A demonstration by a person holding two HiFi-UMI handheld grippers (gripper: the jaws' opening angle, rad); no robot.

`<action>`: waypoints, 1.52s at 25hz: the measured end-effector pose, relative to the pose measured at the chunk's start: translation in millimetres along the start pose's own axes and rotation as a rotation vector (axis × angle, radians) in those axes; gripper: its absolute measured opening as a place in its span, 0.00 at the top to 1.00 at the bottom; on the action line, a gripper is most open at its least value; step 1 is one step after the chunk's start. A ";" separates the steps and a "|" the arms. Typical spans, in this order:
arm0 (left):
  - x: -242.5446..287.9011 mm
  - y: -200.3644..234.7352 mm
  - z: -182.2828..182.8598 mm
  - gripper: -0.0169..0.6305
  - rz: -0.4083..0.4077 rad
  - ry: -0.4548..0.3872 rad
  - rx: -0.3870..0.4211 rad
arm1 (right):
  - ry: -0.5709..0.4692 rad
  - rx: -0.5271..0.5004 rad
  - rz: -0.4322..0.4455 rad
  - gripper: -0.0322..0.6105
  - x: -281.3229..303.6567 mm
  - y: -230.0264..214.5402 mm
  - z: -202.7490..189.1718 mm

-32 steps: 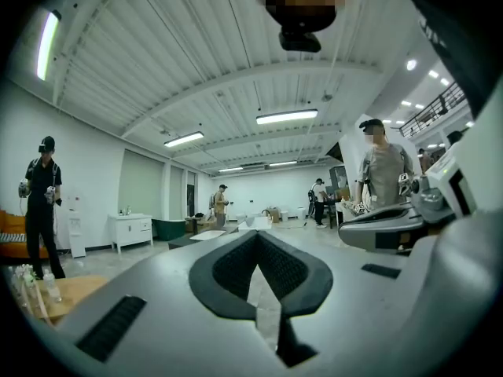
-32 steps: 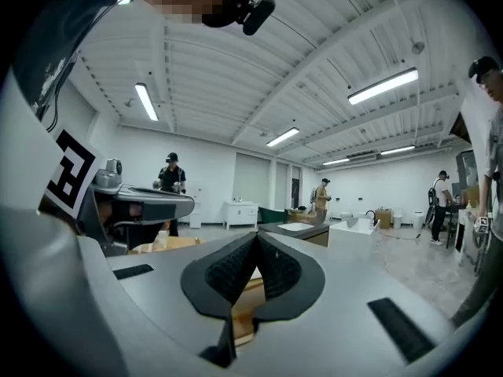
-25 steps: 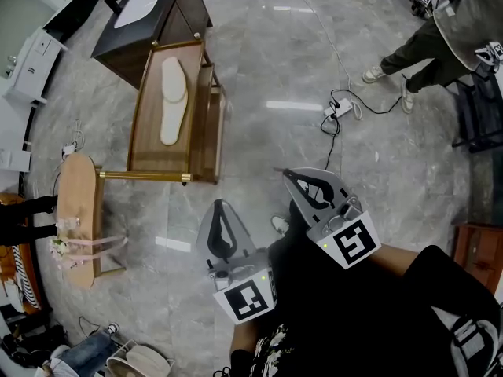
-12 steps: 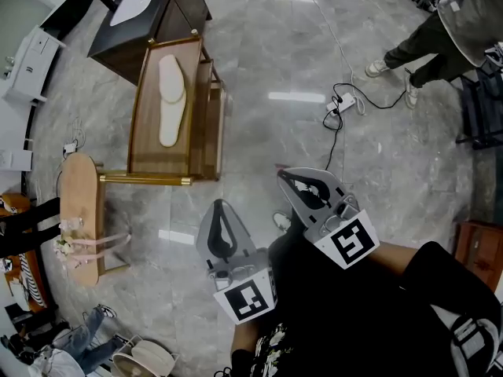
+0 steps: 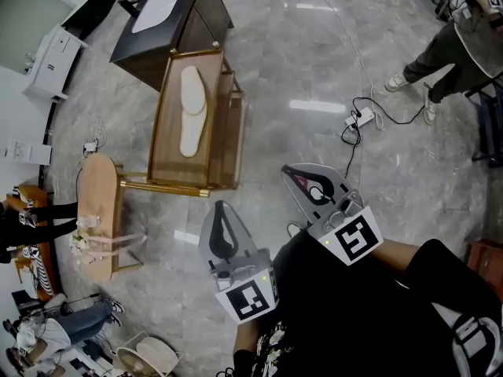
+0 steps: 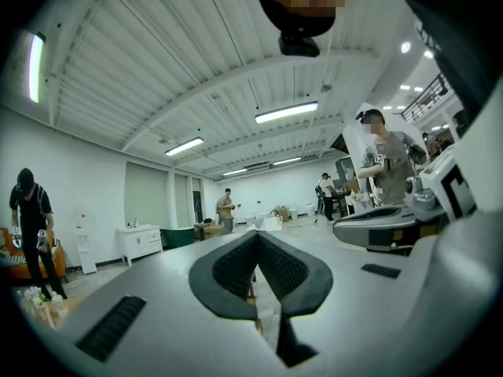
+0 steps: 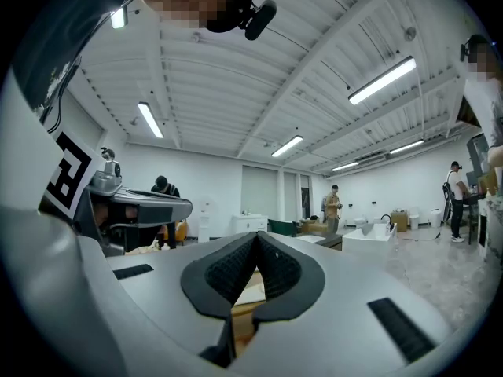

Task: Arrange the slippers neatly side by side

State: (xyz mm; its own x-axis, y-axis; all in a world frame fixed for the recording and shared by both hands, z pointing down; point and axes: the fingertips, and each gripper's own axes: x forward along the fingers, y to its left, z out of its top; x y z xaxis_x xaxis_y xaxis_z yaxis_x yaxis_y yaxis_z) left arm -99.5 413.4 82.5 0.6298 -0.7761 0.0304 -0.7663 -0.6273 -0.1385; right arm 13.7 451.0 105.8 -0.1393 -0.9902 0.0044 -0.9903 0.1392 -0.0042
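Head view: I hold the left gripper [image 5: 220, 210] and right gripper [image 5: 295, 175] clenched, both empty. Ahead-left of them, pale slippers [image 5: 192, 104] lie overlapped on a wooden rack [image 5: 169, 144], its brass rail [image 5: 165, 187] nearest me. A power strip [image 5: 363, 118] lies ahead-right.

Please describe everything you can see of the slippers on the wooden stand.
The slippers are pale cream, flat and long, perhaps of soft fabric or foam. They lie on the wooden stand, one partly overlapping the other end to end, not side by side. Only the stand touches them. Finer detail is too small to tell.
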 end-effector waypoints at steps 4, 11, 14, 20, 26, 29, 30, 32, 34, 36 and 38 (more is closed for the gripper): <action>9.7 2.9 6.9 0.97 0.039 -0.021 0.007 | -0.024 -0.011 0.027 0.95 11.1 -8.7 7.1; 25.2 -10.3 10.4 0.97 0.072 -0.017 -0.009 | -0.037 -0.023 0.070 0.95 15.5 -24.9 12.8; 33.1 -22.2 5.2 0.97 0.066 0.002 -0.016 | -0.025 -0.016 0.087 0.95 14.9 -35.3 9.2; 48.9 -44.3 -6.2 0.97 0.058 0.042 -0.018 | 0.001 -0.003 0.118 0.95 10.5 -55.3 -4.5; 63.3 -60.2 -8.2 0.97 0.062 0.050 -0.006 | 0.012 0.013 0.122 0.95 11.7 -77.7 -11.7; 67.2 -60.9 -5.9 0.97 0.076 0.050 0.004 | 0.005 0.011 0.137 0.95 12.4 -82.5 -10.2; 67.7 -60.9 -5.1 0.97 0.084 0.051 0.003 | 0.004 0.014 0.143 0.95 12.0 -83.6 -9.9; 68.5 -61.3 -4.0 0.97 0.102 0.054 0.008 | 0.010 0.018 0.153 0.95 10.7 -86.5 -10.5; 70.0 -61.1 -5.0 0.97 0.120 0.061 0.017 | 0.013 0.028 0.156 0.95 10.1 -91.2 -11.7; 68.9 -60.2 -6.9 0.97 0.141 0.070 0.019 | 0.008 0.038 0.161 0.95 9.1 -94.0 -12.4; 65.7 -59.4 -6.8 0.97 0.160 0.073 0.022 | 0.009 0.033 0.179 0.95 8.2 -92.9 -14.3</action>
State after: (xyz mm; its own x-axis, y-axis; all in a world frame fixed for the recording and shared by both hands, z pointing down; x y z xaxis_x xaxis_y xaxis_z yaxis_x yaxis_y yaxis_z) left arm -13.4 399.2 99.4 0.4885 -0.8691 0.0775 -0.8527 -0.4943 -0.1690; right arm 104.5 430.0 120.5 -0.3139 -0.9494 0.0098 -0.9489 0.3133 -0.0387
